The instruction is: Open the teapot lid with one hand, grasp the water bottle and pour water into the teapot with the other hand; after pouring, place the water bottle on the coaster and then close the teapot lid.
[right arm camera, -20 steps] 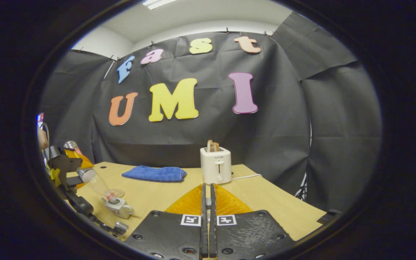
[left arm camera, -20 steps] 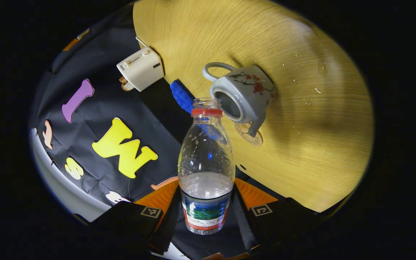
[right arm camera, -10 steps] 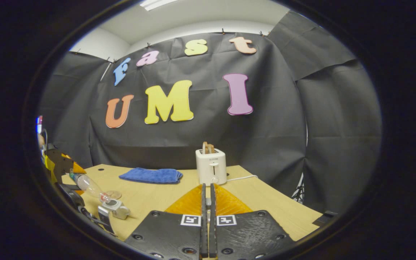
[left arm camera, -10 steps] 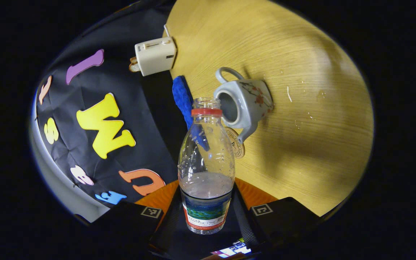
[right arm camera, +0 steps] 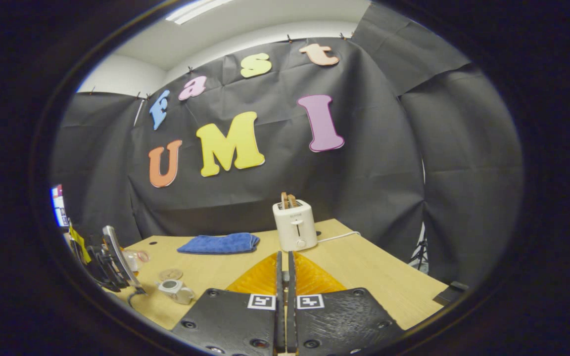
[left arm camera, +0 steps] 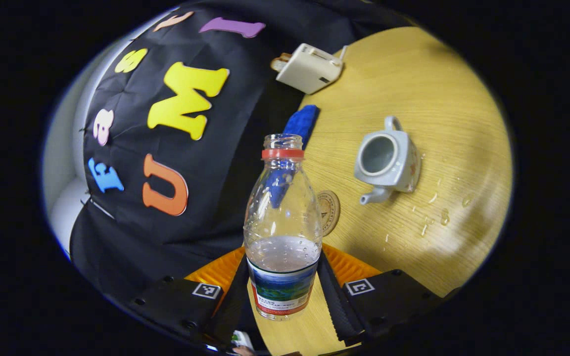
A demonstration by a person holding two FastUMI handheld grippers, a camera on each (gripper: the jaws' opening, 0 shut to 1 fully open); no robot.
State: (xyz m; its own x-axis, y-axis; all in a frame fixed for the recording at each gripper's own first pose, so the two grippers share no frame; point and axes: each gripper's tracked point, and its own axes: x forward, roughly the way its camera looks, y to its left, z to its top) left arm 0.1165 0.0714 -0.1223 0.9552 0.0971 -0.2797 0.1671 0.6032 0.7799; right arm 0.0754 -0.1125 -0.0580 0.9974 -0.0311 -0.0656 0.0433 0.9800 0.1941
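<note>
I see my left gripper (left arm camera: 283, 296) clamped on the uncapped water bottle (left arm camera: 282, 232), which stands between both fingers about a third full. Past it on the worktop (left arm camera: 443, 123) sit the lidless teapot (left arm camera: 386, 160), the coaster (left arm camera: 328, 211) beside its spout, scattered droplets (left arm camera: 436, 212), a blue cloth (left arm camera: 301, 123) and a toaster (left arm camera: 308, 67).

In the left gripper view we look along our left hand-held gripper (left arm camera: 282, 291) from above the counter (left arm camera: 443, 99), rolled sideways and tilted down, close over the open teapot (left arm camera: 387, 161) and coaster (left arm camera: 329, 211). In the right gripper view we sit low at the counter's (right arm camera: 364, 269) near edge, level, facing the back wall. We see the toaster (left arm camera: 308, 66) (right arm camera: 294, 225), blue towel (left arm camera: 302, 122) (right arm camera: 219, 243), teapot (right arm camera: 176, 289) and coaster (right arm camera: 170, 273) in both views.
</note>
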